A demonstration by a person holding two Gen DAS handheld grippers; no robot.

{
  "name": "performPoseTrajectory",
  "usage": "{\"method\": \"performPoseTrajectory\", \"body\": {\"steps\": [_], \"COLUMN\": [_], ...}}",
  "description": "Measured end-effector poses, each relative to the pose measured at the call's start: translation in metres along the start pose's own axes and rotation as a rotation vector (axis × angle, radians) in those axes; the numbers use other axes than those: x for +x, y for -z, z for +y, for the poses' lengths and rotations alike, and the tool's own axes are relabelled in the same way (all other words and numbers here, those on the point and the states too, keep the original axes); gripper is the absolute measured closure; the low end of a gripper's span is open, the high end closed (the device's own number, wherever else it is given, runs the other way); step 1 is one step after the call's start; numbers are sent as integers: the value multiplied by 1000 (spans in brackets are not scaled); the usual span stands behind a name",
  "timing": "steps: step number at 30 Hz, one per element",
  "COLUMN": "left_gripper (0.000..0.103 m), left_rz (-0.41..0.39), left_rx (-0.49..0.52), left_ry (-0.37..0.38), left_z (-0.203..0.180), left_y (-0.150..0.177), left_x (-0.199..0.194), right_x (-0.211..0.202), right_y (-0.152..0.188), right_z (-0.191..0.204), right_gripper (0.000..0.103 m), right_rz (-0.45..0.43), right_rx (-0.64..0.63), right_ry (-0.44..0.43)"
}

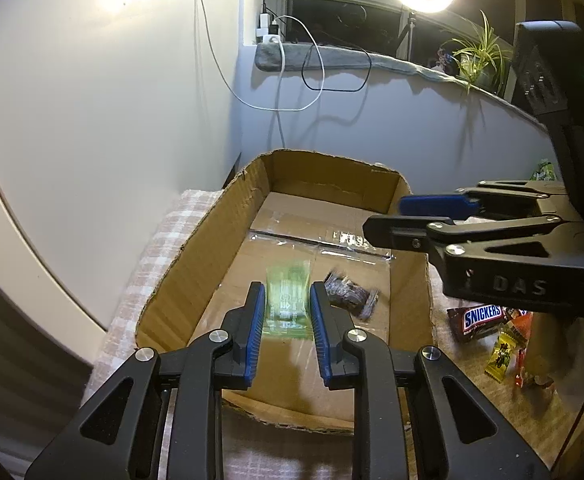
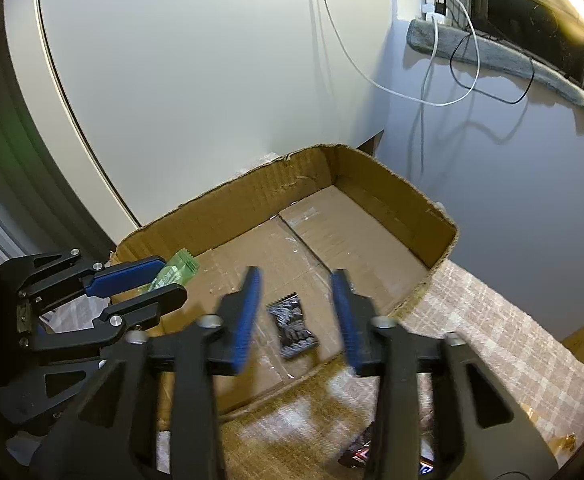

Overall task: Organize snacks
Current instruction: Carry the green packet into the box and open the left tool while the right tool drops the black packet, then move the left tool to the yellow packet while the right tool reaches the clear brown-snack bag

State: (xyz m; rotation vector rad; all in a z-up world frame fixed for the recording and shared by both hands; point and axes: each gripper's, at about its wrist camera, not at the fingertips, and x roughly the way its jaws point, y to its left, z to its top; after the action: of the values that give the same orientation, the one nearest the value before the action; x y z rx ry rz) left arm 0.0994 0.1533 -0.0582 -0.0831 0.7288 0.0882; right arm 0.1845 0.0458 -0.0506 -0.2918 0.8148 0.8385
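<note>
Cardboard box [image 1: 195,248] below, my left hand-held gripper [image 1: 287,292] clamps the green packet [image 1: 285,312]; my right hand-held gripper [image 2: 296,276], released, hangs nearer the dark packet [image 2: 294,326], lengthwise ahead.

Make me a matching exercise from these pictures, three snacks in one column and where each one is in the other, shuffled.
Snacks:
1. green packet
2. dark packet
3. Snickers bar

Places:
A. outside the cardboard box, to its right in the left wrist view
B. between the fingers of the left gripper
C. on the box floor, free of both grippers

Pairs: 1-B, 2-C, 3-A
</note>
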Motion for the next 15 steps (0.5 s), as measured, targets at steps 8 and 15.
{"method": "performPoseTrajectory", "body": {"steps": [8, 15], "left_gripper": [73, 73], "left_rz": [-13, -41], "left_rx": [-14, -9], "left_ry": [-17, -4], "left_z": [-2, -15], "left_y": [-2, -2], "left_x": [-8, -25], "right_x": [-29, -66], "right_y": [6, 22], "right_z": [-7, -24], "right_gripper": [50, 50], "right_rz": [-39, -65], "right_rx": [22, 47], "right_ry": [10, 46]}}
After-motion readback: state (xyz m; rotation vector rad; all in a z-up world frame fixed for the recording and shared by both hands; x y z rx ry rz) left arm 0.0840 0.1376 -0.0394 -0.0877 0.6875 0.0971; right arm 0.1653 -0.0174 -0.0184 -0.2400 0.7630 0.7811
